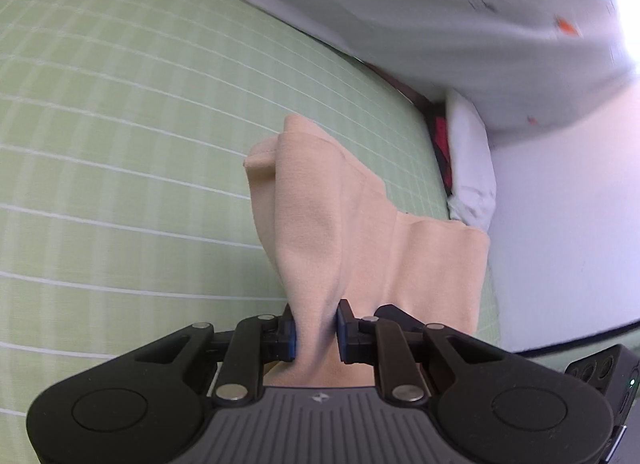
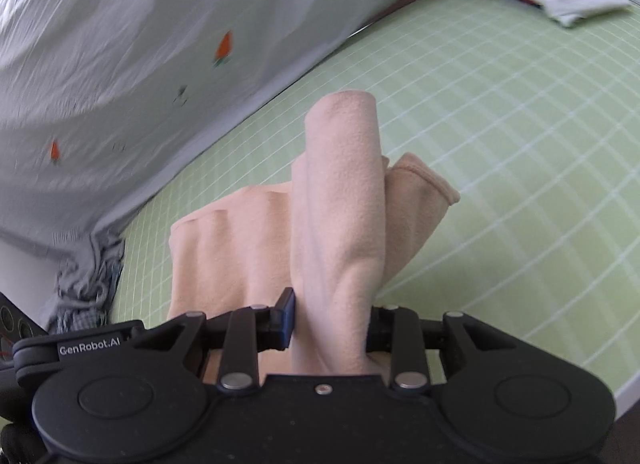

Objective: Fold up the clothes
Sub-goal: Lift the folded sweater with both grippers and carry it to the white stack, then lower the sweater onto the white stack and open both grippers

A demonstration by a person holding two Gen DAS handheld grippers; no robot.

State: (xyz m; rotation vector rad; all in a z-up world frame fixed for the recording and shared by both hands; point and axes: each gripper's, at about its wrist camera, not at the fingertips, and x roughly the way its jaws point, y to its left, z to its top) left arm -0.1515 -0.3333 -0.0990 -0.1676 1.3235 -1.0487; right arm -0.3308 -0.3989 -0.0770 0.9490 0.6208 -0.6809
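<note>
Green bedsheet (image 1: 120, 143) crossed by thin white grid lines covers the bed, and a white quilt (image 1: 440, 3) printed with small orange carrots lies bunched along the sheet's far edge. Beside the quilt a white pillow (image 1: 472, 167) rests at the sheet's corner. A peach garment (image 1: 320, 215) hangs above the sheet, gathered at two places. The left gripper (image 1: 316, 330) is nearly closed, its blue pads pinching a bunched fold of the cloth, which rises away from the jaws and drapes to the right toward the pillow. The right gripper (image 2: 332, 324) stands a little wider, clamped on a thick rolled bundle of the same garment (image 2: 340, 191); a hemmed sleeve or cuff sticks out to the right of that roll, over the sheet (image 2: 500, 143).
</note>
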